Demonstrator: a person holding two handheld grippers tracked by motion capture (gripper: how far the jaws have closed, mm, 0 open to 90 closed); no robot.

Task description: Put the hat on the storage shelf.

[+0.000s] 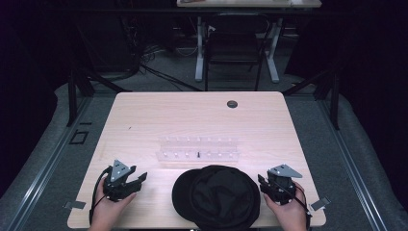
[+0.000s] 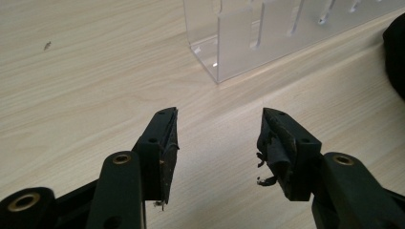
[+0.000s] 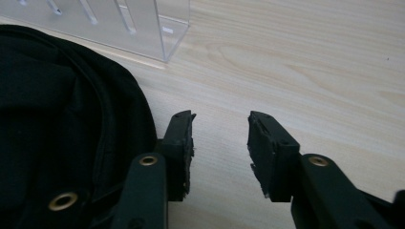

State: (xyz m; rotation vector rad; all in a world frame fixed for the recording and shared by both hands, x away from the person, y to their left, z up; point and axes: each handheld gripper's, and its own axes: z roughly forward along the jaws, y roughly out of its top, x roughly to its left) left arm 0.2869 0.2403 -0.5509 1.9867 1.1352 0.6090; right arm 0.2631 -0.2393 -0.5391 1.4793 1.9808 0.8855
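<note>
Black cap [image 1: 216,197] between open hand-held grippers, clear rack [image 1: 198,149] lengthwise left-right

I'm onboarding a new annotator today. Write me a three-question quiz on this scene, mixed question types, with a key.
1. True or false: the left gripper has its jaws shut on the black hat.
2. Multiple choice: the clear acrylic rack lies where, relative to the hat? A) beyond it, toward the table's far edge B) under it C) left of the left gripper
3. Fill in: the right gripper has its jaws ____, with bare table between them.

Key: 1 false; 2 A; 3 open.
</note>
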